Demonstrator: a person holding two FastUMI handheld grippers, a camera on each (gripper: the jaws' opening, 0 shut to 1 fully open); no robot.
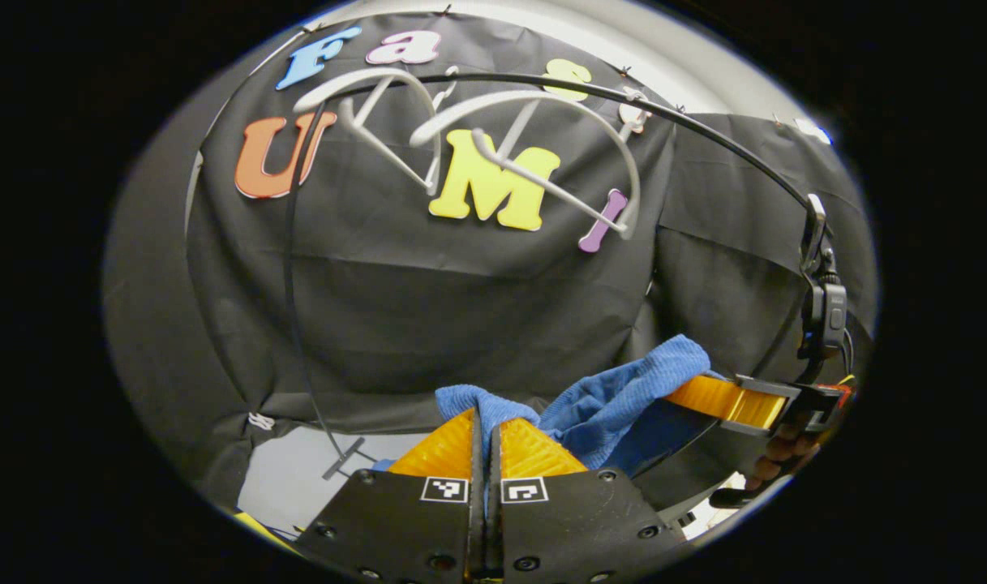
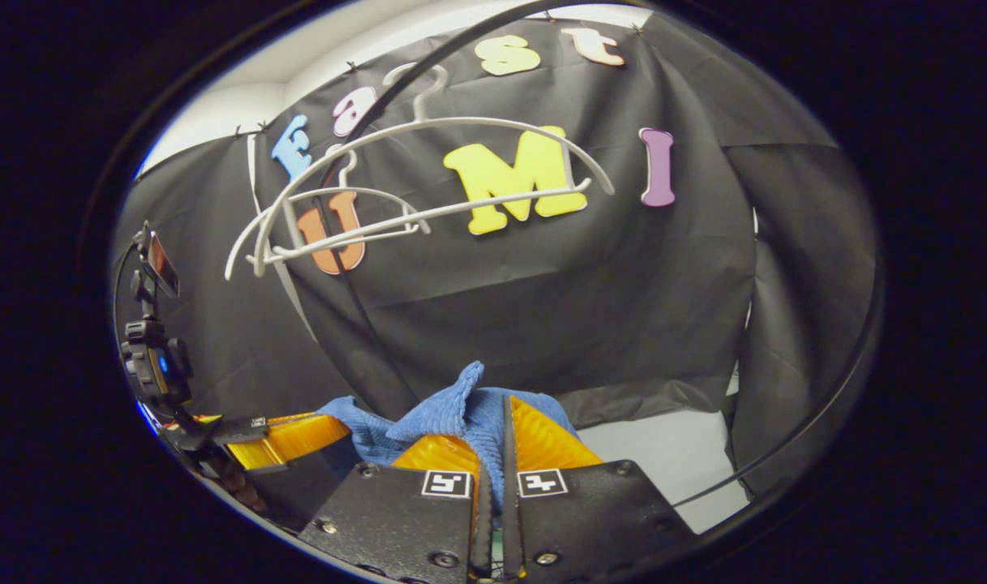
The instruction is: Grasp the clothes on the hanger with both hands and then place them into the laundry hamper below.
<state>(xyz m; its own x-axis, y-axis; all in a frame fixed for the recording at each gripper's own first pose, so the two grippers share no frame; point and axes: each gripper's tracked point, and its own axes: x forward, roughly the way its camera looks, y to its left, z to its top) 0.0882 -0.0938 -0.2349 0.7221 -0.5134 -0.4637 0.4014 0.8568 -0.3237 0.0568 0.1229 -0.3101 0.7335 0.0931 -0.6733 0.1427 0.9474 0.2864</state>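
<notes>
Both my left gripper (image 1: 485, 434) and right gripper (image 2: 493, 442) are pinching the blue cloth (image 1: 615, 397), bunched at six o'clock below the bare white hangers (image 2: 428, 186), and it looks soft, light, floppy, best held by these gathered folds.

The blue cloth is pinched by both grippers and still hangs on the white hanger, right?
Not quite. The blue ribbed cloth is pinched by both the left gripper and the right gripper, but it is off the white plastic hangers, which hang bare above in the right gripper view.
</notes>
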